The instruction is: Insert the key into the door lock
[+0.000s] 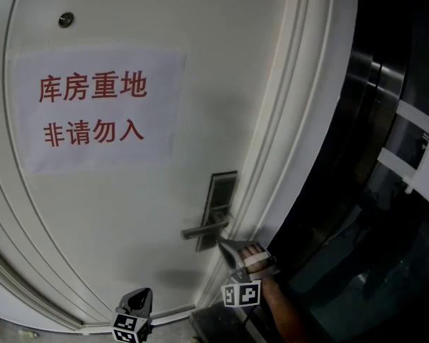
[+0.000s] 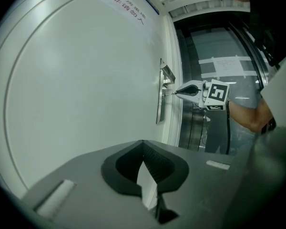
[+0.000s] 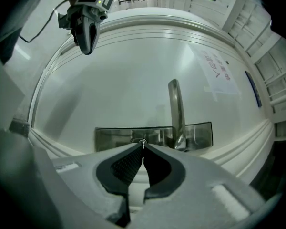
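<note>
Right gripper (image 3: pixel 143 147), jaws clamped on key (image 3: pixel 142 142) at door lock (image 3: pixel 115 137); left gripper (image 2: pixel 143 143), jaws closed, empty.

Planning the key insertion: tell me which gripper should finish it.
Right. The right gripper is shut on the key, its tip at the lock plate beside the handle. The left gripper hangs low, away from it, holding nothing.
</note>
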Demonstrator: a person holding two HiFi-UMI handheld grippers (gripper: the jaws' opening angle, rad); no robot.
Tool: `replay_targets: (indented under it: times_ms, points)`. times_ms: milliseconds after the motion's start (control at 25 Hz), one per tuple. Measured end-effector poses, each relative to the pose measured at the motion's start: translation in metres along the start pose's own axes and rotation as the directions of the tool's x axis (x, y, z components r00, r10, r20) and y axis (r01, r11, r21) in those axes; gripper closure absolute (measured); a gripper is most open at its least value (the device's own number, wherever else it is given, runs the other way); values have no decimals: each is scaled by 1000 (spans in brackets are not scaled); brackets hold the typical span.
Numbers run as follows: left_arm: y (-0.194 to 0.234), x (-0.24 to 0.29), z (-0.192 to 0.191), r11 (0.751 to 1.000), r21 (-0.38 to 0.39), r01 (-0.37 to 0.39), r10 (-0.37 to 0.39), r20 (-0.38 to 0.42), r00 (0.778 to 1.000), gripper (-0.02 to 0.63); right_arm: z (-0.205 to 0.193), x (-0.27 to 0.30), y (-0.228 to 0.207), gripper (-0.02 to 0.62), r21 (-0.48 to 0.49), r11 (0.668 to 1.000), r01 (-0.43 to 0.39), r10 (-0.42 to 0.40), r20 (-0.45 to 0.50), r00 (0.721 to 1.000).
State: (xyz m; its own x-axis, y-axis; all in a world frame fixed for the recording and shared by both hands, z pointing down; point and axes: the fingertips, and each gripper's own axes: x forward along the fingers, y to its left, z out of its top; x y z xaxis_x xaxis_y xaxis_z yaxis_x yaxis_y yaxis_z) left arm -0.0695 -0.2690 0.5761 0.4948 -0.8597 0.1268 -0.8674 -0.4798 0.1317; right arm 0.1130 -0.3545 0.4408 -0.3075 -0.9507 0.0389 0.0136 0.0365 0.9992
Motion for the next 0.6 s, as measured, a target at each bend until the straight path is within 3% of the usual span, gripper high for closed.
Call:
replay_targets:
  times_ms: [600]
  points:
    - [1, -4, -3, 1000, -8, 3, -3, 0, 1000, 604, 1, 0, 2, 583, -1, 1000, 0, 0, -13, 1000]
